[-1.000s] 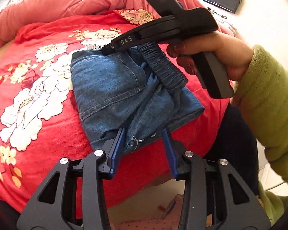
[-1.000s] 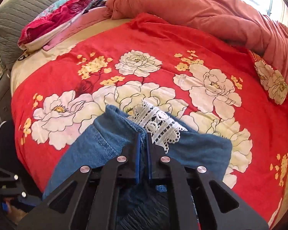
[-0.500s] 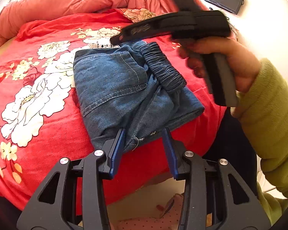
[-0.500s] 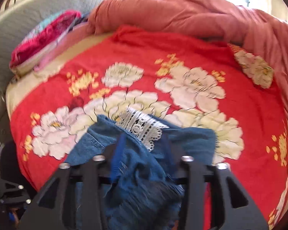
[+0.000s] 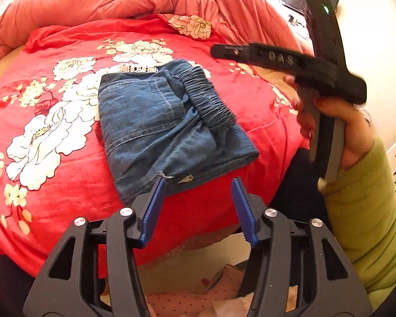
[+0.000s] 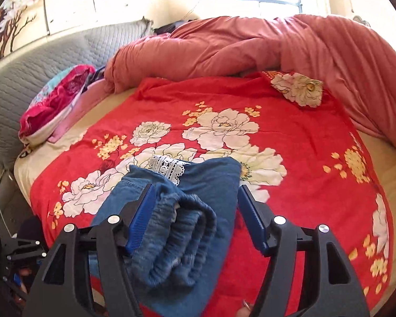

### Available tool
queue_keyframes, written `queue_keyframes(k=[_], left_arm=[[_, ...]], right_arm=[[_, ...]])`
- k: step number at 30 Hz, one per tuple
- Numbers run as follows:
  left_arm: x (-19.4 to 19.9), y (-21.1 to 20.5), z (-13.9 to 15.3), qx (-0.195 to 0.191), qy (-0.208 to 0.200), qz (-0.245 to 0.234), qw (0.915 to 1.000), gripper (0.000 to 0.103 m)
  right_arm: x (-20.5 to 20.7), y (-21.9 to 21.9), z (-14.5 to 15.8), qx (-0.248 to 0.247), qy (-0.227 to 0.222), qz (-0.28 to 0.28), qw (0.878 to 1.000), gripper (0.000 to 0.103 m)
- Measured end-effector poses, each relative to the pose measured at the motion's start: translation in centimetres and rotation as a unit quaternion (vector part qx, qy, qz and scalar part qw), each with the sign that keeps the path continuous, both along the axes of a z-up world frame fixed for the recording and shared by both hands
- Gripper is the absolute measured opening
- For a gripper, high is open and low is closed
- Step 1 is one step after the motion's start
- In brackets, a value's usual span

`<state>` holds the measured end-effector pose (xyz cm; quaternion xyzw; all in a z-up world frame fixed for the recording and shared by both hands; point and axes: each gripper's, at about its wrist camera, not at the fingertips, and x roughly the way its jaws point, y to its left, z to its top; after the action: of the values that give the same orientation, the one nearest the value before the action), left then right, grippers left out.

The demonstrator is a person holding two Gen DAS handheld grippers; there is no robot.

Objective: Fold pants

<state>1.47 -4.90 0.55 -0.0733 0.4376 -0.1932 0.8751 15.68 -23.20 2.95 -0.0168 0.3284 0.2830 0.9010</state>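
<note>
The blue denim pants lie folded into a compact bundle on the red floral bedspread, elastic waistband on top and a white lace trim at the far edge. My left gripper is open and empty just short of the bundle's near edge. My right gripper is open above the waistband, holding nothing; in the left wrist view its body is lifted to the right of the pants.
A bunched salmon-pink duvet lies along the far side of the bed. Pink and red pillows sit by a grey quilted headboard. The bed edge drops off near me, with patterned cloth on the floor.
My right gripper opened, let go of the pants and lifted up and to the right. The waistband dropped onto the bundle. My left gripper pulled back slightly, still open.
</note>
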Motion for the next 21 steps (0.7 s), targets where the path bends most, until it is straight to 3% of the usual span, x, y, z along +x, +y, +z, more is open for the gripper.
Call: queue_keyframes(k=[1,13,16,21], left_arm=[[-0.1,-0.2,0.2,0.0,-0.002,-0.001,1.0,0.048],[0.9,-1.0,2.2,0.014,-0.027,0.022,0.9993,0.065],[1.6,-0.8,2.6,0.023,-0.039,0.031,0.9985,0.069],[3.6,0.3,2.8,0.04,-0.05,0.058,0.9963,0.071]], right_arm=[[-0.3,-0.3,0.0,0.006,-0.001,-0.004,1.0,0.077],[-2.7,-4.1,-0.8,0.045,0.005,-0.029,0.999,0.077],[-2.4,-4.7,-1.2,0.052,0.011,-0.038,0.998,0.088],[-2.1,-5.1,-1.7,0.055,0.017,-0.043,0.997,0.088]])
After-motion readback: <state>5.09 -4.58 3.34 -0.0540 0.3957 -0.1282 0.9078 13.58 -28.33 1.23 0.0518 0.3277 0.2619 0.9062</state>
